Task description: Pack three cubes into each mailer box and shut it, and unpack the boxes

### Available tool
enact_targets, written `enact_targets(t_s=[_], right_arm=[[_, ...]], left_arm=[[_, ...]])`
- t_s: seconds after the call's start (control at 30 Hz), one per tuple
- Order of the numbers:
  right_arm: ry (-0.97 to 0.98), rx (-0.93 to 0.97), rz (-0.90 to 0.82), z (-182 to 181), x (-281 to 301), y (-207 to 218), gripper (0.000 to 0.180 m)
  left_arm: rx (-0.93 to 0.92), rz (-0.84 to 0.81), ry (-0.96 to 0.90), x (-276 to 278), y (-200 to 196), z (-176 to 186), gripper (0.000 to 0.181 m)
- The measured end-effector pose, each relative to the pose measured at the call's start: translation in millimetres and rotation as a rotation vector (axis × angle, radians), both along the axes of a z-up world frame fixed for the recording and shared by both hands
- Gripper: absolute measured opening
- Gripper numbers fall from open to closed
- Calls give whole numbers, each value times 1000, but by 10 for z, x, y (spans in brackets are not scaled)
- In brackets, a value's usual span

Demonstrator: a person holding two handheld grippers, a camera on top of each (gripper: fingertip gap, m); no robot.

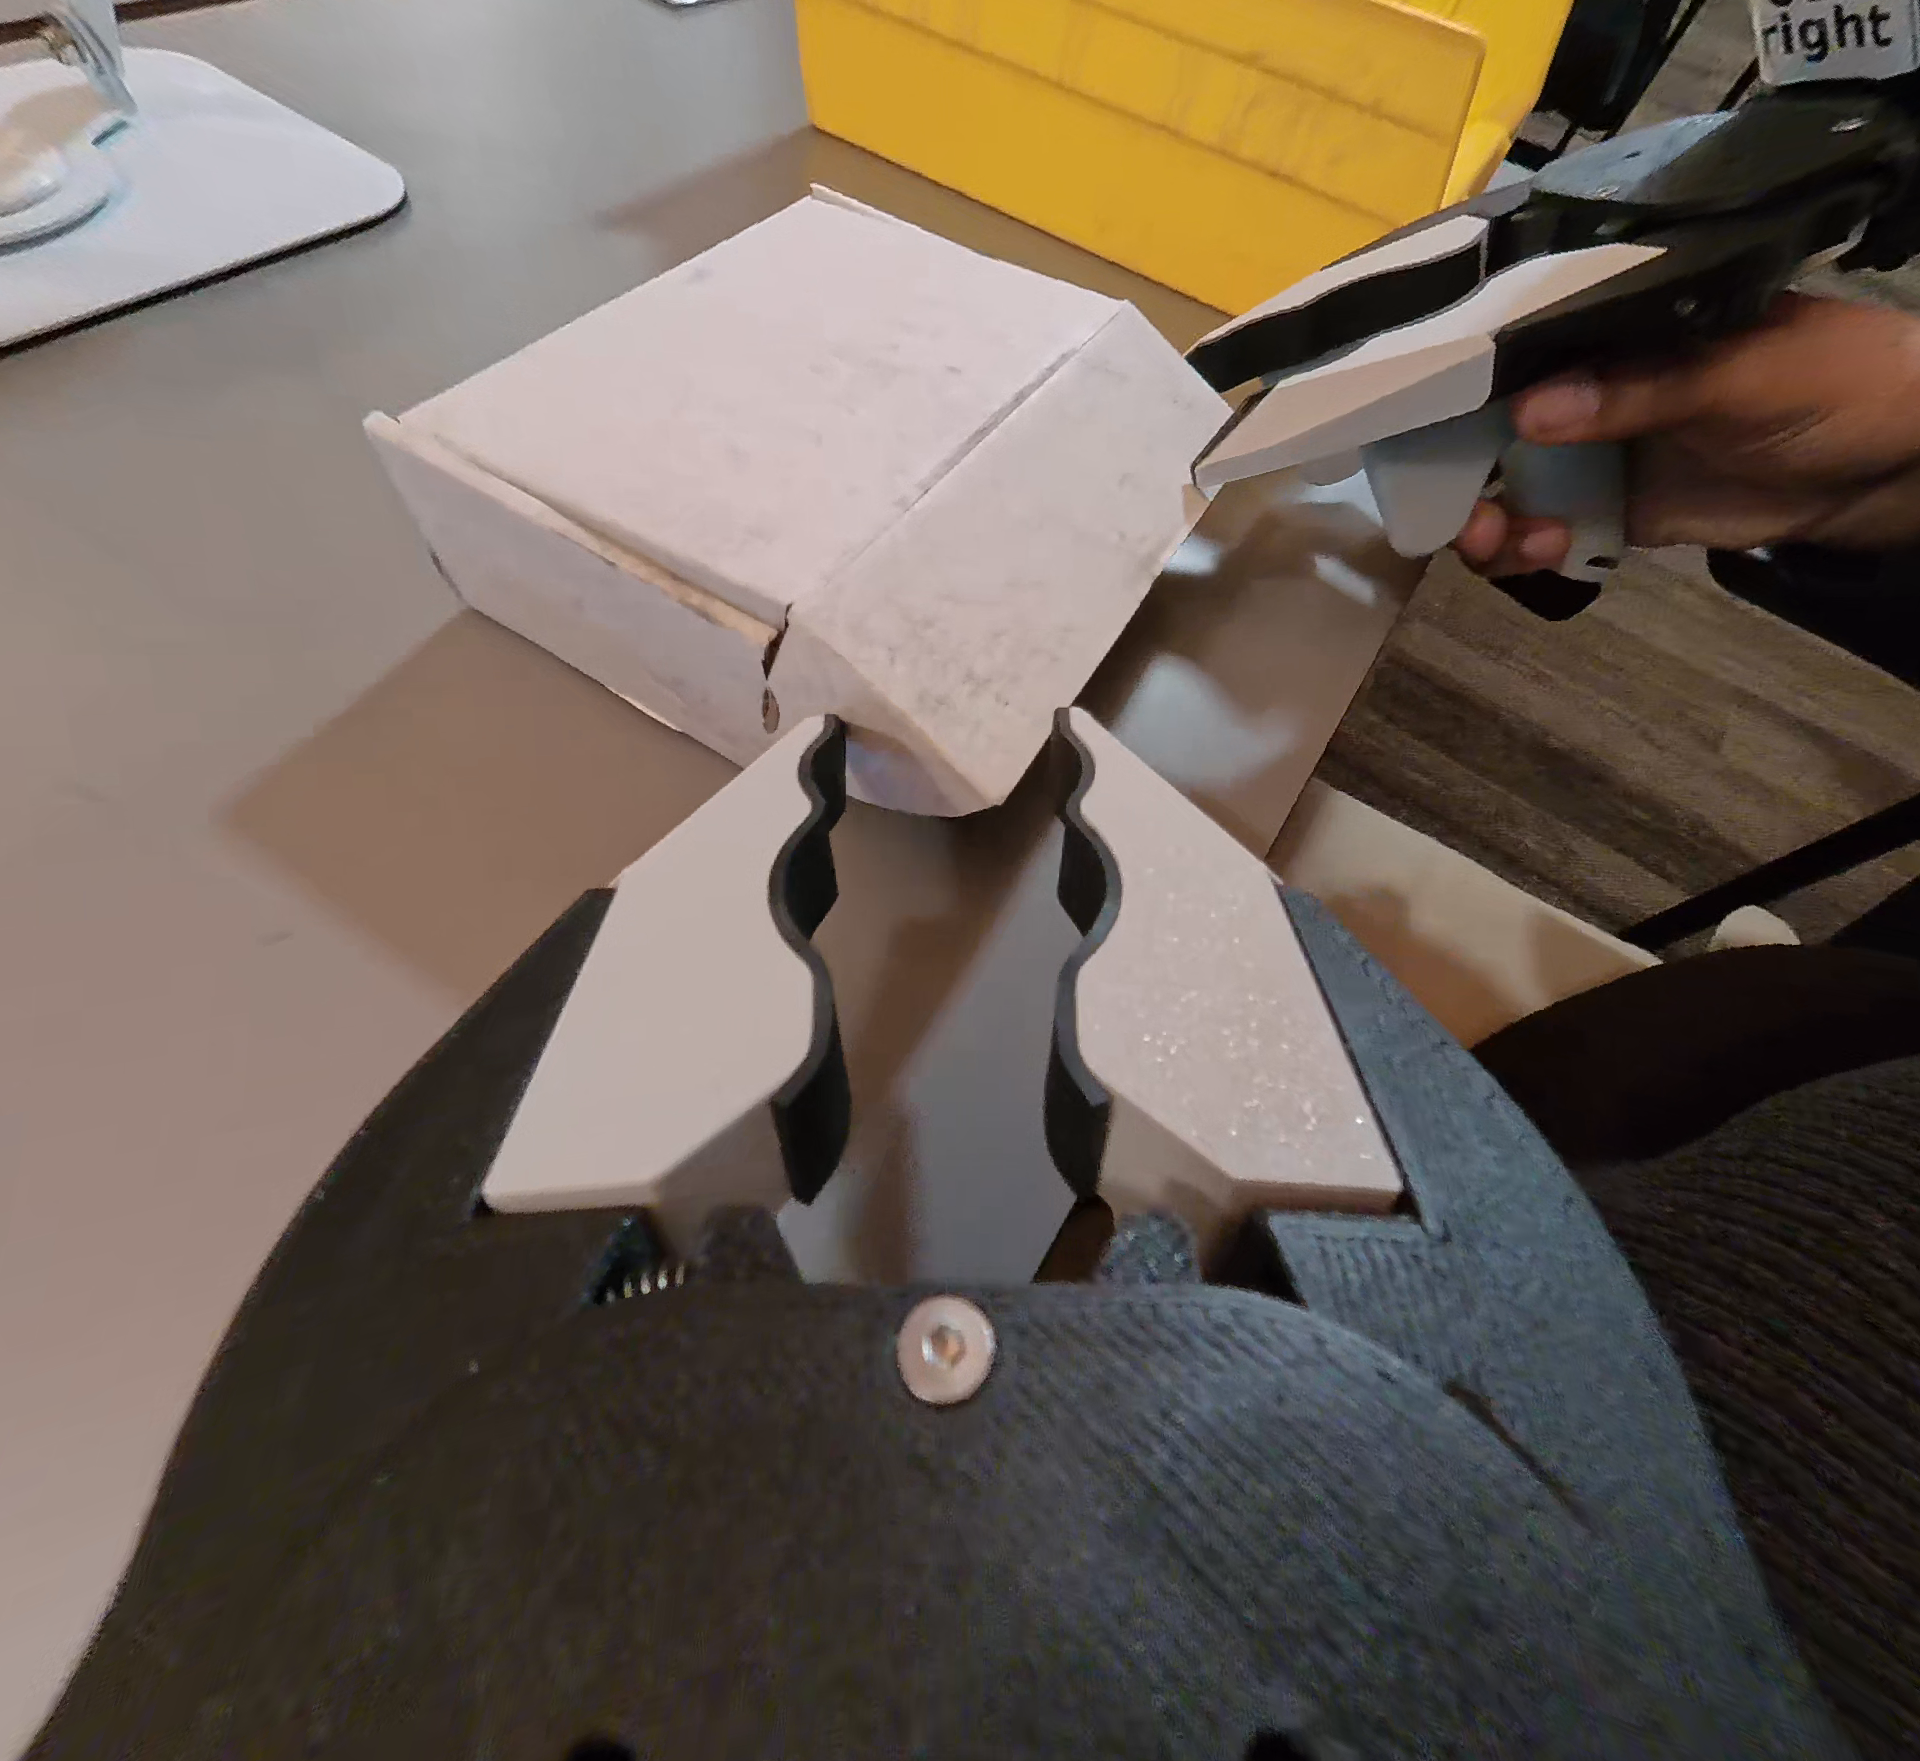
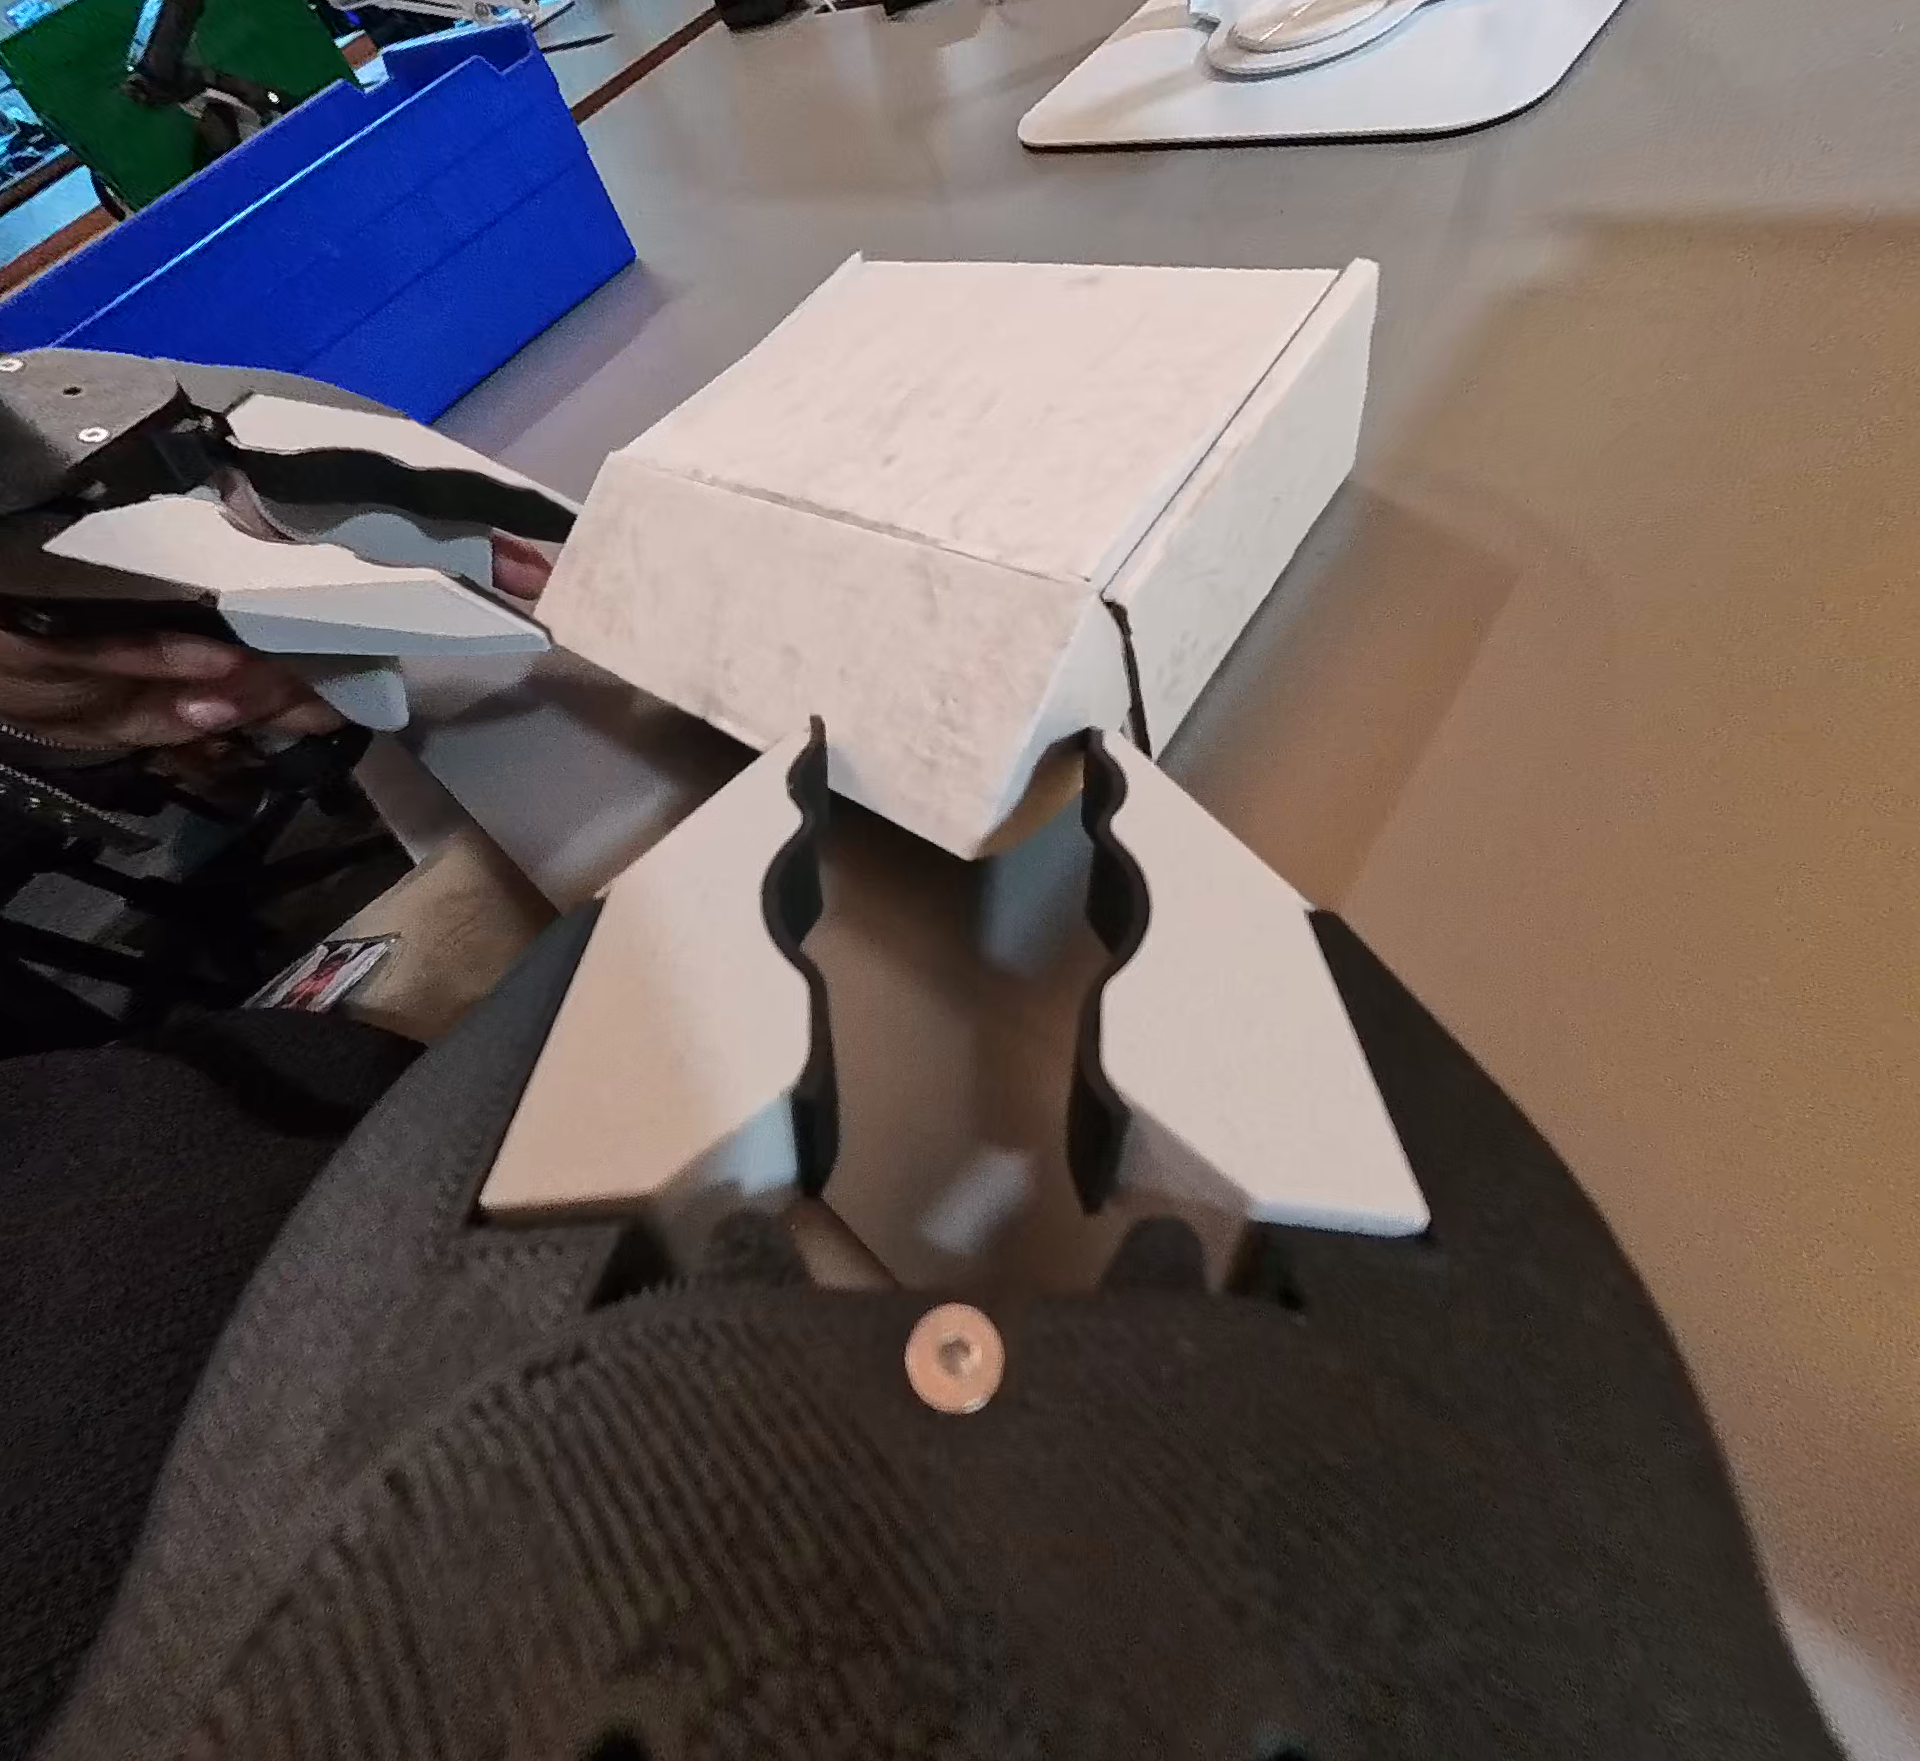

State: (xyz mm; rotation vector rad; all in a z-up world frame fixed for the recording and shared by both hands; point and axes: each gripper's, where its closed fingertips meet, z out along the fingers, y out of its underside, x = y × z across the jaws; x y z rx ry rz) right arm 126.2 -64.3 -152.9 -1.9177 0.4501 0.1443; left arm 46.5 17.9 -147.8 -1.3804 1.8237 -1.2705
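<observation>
**Both grippers at the front flap of a white mailer box**

Now, taking the left wrist view first: the left gripper (image 1: 945,745) is filling the lower half, its jaws standing apart with nothing between them. Its tips are sitting at the lower edge of the front flap (image 1: 966,610) of a white mailer box (image 1: 769,423), which is resting on a grey-brown table (image 1: 239,672) near the centre. That flap is angling outward, not tucked in. At 3 o'clock the right gripper (image 1: 1210,428) is coming in, a hand (image 1: 1704,444) holding its grip; its tips, a narrow gap apart, are meeting the flap's right corner, though whether they are pinching it I cannot tell. A yellow bin (image 1: 1132,80) is standing at 12 o'clock behind the box, and a white stand base (image 1: 208,184) is lying at 10 o'clock.

Next, the right wrist view: the right gripper (image 2: 951,755) is holding its jaws apart, the flap's (image 2: 831,631) corner lying between the tips, not visibly clamped. The mailer box (image 2: 997,423) is sitting at centre. The left gripper (image 2: 545,573) is reaching in from 9 o'clock, its tips at the flap's opposite corner. A blue bin (image 2: 343,236) is standing at 10 o'clock, a white stand base (image 2: 1403,38) at 1 o'clock.

No cubes are showing in either view.

Risk, as I judge it: the flap could buckle or miss its slot if one corner is pushed ahead of the other, and the light box could slide away across the table.

A white label with printed characters is sitting on the right gripper's body; the box is bearing no branding.
</observation>
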Motion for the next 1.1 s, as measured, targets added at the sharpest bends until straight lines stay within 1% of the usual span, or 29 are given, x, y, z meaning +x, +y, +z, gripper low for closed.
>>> enact_targets(t_s=[0.07,0.17,0.27,0.33,0.4,0.47,0.63,0.77,0.8,0.97,1.1], right_arm=[[-6,-6,-1,-8,2,-1,49],[-23,-20,14,-21,-19,7,48],[-41,-29,24,-24,-43,14,48],[-45,-29,27,-25,-48,13,48],[-42,-28,27,-24,-48,13,48],[-43,-27,28,-25,-45,16,48],[-46,-24,27,-19,-40,20,48],[-13,6,30,21,-46,25,48],[-2,17,31,35,-50,27,48],[-4,20,27,44,-43,22,48],[-23,6,27,28,-43,20,48]], left_arm=[[-3,-11,4,-6,-18,-11,39],[65,-22,-5,-16,-7,-48,45],[154,-20,17,-24,25,-150,56],[221,-14,42,-34,54,-234,72],[265,6,47,-20,69,-261,72],[287,29,56,7,77,-282,67],[304,92,53,51,129,-278,39],[243,76,41,49,126,-217,34],[233,69,28,48,117,-189,28],[260,62,-1,38,116,-157,26],[264,58,22,27,119,-200,29]])
